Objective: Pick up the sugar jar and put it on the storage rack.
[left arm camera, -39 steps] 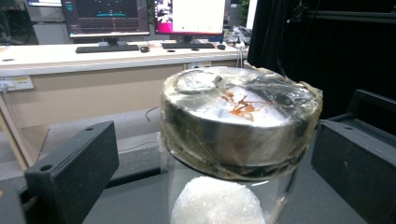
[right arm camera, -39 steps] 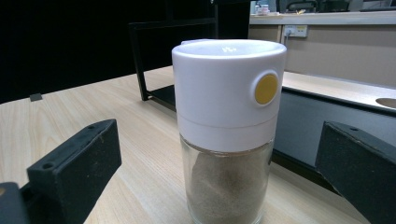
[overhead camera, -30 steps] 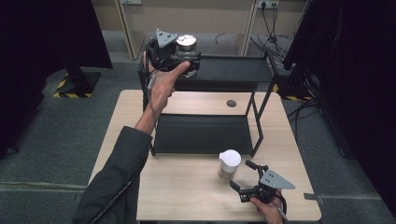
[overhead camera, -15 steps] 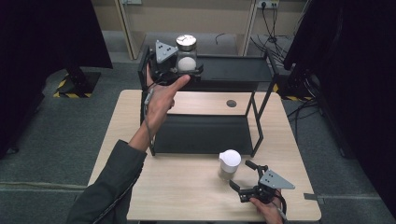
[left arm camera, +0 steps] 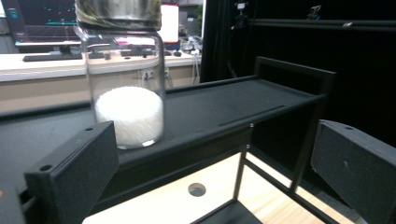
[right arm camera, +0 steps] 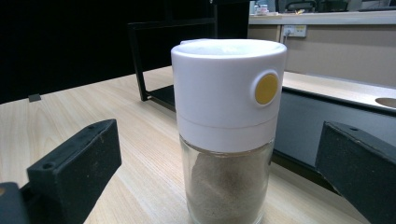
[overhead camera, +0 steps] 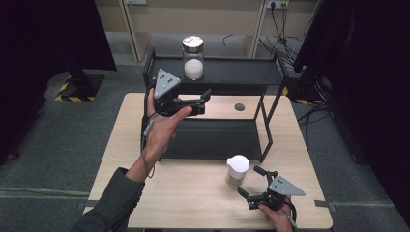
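Observation:
A glass jar (overhead camera: 193, 60) with a metal lid and white grains stands alone on the top shelf of the black rack (overhead camera: 241, 72). My left gripper (overhead camera: 205, 102) is open and empty, held below and in front of that shelf. In the left gripper view the jar (left arm camera: 128, 93) stands beyond my left jaw, apart from the gripper (left arm camera: 215, 172). A white-capped shaker (overhead camera: 238, 168) of brown powder stands on the table near the front. My right gripper (overhead camera: 249, 181) is open just beside it. In the right gripper view the shaker (right arm camera: 229, 107) stands between the spread jaws, untouched.
The rack's lower shelf (overhead camera: 217, 137) lies on the light wooden table (overhead camera: 125, 145), and its right-hand legs (overhead camera: 267, 130) stand close to the shaker. A round hole (overhead camera: 239, 107) sits in the tabletop behind the rack. Dark curtains and floor cables surround the table.
My left gripper has let go of the glass jar on the top shelf and drawn back and down toward the person. The right gripper and the shaker have stayed put.

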Demonstrator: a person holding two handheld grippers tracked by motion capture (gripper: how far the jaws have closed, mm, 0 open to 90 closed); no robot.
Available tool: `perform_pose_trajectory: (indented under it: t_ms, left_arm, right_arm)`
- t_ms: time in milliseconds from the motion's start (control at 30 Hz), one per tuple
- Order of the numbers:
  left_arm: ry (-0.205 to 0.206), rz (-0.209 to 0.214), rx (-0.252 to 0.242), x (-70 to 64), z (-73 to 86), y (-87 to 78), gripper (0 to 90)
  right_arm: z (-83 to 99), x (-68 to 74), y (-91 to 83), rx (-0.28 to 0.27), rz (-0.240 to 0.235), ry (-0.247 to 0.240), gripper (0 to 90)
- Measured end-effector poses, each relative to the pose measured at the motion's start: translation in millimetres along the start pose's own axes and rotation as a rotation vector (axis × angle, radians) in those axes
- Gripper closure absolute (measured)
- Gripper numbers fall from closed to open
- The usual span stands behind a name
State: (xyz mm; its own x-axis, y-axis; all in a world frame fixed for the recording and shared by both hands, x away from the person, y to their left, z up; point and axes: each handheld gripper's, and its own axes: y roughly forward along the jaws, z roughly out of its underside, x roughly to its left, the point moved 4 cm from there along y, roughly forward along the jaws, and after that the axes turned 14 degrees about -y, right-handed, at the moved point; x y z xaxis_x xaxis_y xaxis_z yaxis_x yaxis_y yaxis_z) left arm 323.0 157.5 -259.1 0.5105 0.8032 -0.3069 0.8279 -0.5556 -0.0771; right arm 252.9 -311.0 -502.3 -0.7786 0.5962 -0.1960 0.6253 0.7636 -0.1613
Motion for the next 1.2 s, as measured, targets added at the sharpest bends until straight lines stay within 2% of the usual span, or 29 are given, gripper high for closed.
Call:
perform_pose_trajectory:
  t_ms: [67,167,367,533,600,733,867,1200]
  left_arm:
    - [0.015,0.007,0.001,-0.9,7.7,-4.4,0.2]
    - [0.007,0.031,-0.007,-0.7,20.1,-11.2,0.2]
    - [0.032,0.068,-0.012,-3.8,48.7,-25.3,0.2]
    - [0.029,0.097,-0.015,-4.9,72.4,-35.2,0.2]
    - [0.039,0.108,-0.010,-6.2,81.9,-38.2,0.2]
    - [0.025,0.138,-0.001,-6.0,98.8,-44.1,0.2]
    - [0.043,0.148,0.009,-6.6,116.1,-49.2,0.2]
    - [0.005,0.183,0.049,4.2,165.2,-56.9,0.1]
  right_arm:
    - [0.0,0.1,-0.1,-0.001,0.000,-0.002,0.7]
    - [0.0,0.2,-0.2,-0.001,0.001,-0.001,0.7]
    - [-0.2,0.5,0.0,-0.001,0.000,0.000,0.7]
    - [0.1,0.4,0.1,-0.001,0.000,-0.003,0.8]
    - [0.1,0.4,0.2,-0.001,0.001,-0.003,0.7]
    - [-0.1,0.7,0.1,-0.001,0.000,-0.004,0.7]
    - [0.0,0.6,0.1,-0.001,0.001,-0.004,0.7]
    - [0.1,0.9,0.5,-0.001,0.001,-0.005,0.8]
